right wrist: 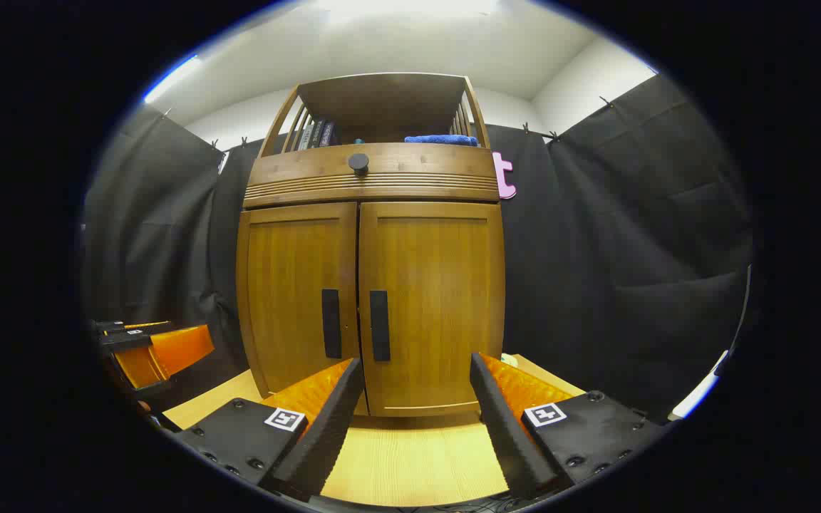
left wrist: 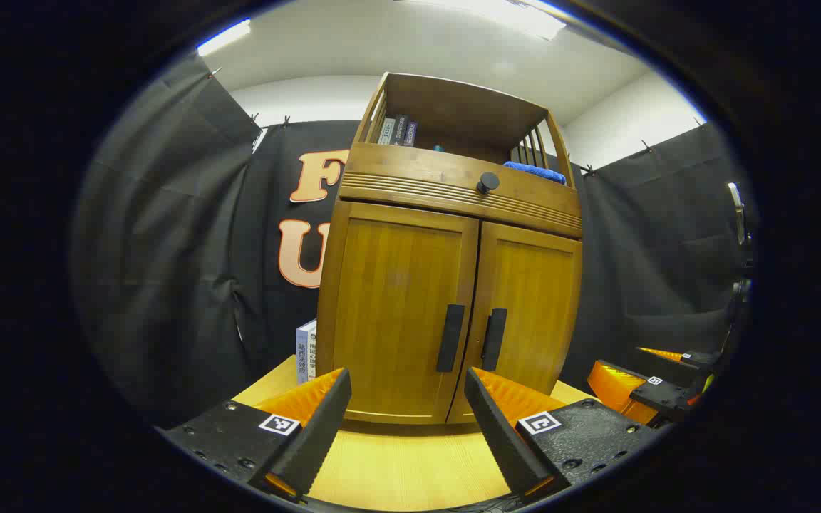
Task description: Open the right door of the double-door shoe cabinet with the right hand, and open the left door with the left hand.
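Note:
A wooden double-door shoe cabinet (left wrist: 446, 214) (right wrist: 375, 235) stands on a light wooden table, both doors closed. The left door (left wrist: 396, 313) (right wrist: 296, 292) and right door (left wrist: 532, 306) (right wrist: 432, 299) each carry a dark vertical handle, the left handle (left wrist: 450, 338) (right wrist: 331, 323) and right handle (left wrist: 494, 339) (right wrist: 379, 325), near the middle seam. My left gripper (left wrist: 405, 399) is open, a short way in front of the left door. My right gripper (right wrist: 416, 388) is open before the right door. The right gripper (left wrist: 656, 388) also shows at the left gripper view's right edge, and the left gripper (right wrist: 147, 353) at the right gripper view's left.
Above the doors is a drawer front with a round dark knob (left wrist: 487, 182) (right wrist: 358, 163). The open top shelf holds books (left wrist: 398, 131) and a blue cloth (left wrist: 535, 171). Another book (left wrist: 306, 350) stands on the table (left wrist: 396, 463) left of the cabinet. Black cloth walls surround the booth.

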Demonstrator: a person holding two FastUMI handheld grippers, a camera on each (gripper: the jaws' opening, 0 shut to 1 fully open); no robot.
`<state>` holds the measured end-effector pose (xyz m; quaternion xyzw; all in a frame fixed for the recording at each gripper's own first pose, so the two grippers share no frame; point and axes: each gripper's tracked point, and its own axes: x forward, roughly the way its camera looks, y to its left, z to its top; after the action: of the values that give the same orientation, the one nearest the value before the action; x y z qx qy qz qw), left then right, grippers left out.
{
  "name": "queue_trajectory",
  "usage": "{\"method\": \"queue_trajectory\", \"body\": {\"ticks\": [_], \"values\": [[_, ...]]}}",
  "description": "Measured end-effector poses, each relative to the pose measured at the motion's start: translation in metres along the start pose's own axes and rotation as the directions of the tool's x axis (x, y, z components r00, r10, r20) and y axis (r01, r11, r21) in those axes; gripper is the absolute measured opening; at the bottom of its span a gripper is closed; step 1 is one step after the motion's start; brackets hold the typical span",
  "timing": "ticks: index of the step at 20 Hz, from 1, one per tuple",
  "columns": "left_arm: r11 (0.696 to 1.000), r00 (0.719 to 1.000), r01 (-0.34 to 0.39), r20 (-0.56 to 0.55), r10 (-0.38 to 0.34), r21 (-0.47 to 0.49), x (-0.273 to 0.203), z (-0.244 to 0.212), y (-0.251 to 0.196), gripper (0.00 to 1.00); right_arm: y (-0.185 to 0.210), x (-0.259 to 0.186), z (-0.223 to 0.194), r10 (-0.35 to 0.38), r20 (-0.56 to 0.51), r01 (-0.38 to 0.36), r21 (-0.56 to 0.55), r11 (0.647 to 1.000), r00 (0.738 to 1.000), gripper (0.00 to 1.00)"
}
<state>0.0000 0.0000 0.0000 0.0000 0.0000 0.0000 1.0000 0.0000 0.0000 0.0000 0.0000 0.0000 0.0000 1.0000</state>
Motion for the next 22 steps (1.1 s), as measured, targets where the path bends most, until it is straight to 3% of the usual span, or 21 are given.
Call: {"method": "queue_trajectory", "body": {"ticks": [1,3,4,9,15,20,22], "values": [[1.0,1.0,0.0,-0.005,0.0,0.002,-0.001,-0.001,0.002,0.95,-0.001,-0.001,-0.003,-0.004,-0.021,0.004,0.003,1.0,1.0,1.0],[1.0,1.0,-0.004,-0.023,0.004,0.001,-0.003,0.0,0.004,0.96,-0.003,-0.008,-0.01,-0.016,-0.078,0.017,0.016,1.0,0.997,0.92],[1.0,1.0,-0.008,-0.025,0.008,-0.005,-0.006,0.003,0.005,0.95,-0.002,-0.008,-0.009,-0.018,-0.089,0.02,0.022,1.0,0.996,0.96],[1.0,1.0,-0.023,0.01,0.023,0.01,-0.012,0.02,0.005,0.96,-0.002,-0.014,0.003,-0.02,-0.075,0.02,-0.007,1.0,0.997,0.92],[0.999,0.999,-0.034,-0.04,0.034,-0.002,-0.016,0.01,0.007,0.95,-0.005,-0.014,0.006,-0.015,-0.077,0.017,0.018,1.0,0.997,1.0],[0.999,0.997,-0.05,-0.051,0.05,0.005,-0.018,0.007,0.012,0.98,-0.006,0.001,0.007,-0.004,-0.079,0.005,0.02,1.0,0.997,0.92],[0.999,0.997,-0.049,-0.056,0.049,0.001,-0.017,0.007,0.012,0.95,-0.005,0.011,0.008,0.0,-0.082,0.0,0.01,1.0,0.997,0.96]]}}
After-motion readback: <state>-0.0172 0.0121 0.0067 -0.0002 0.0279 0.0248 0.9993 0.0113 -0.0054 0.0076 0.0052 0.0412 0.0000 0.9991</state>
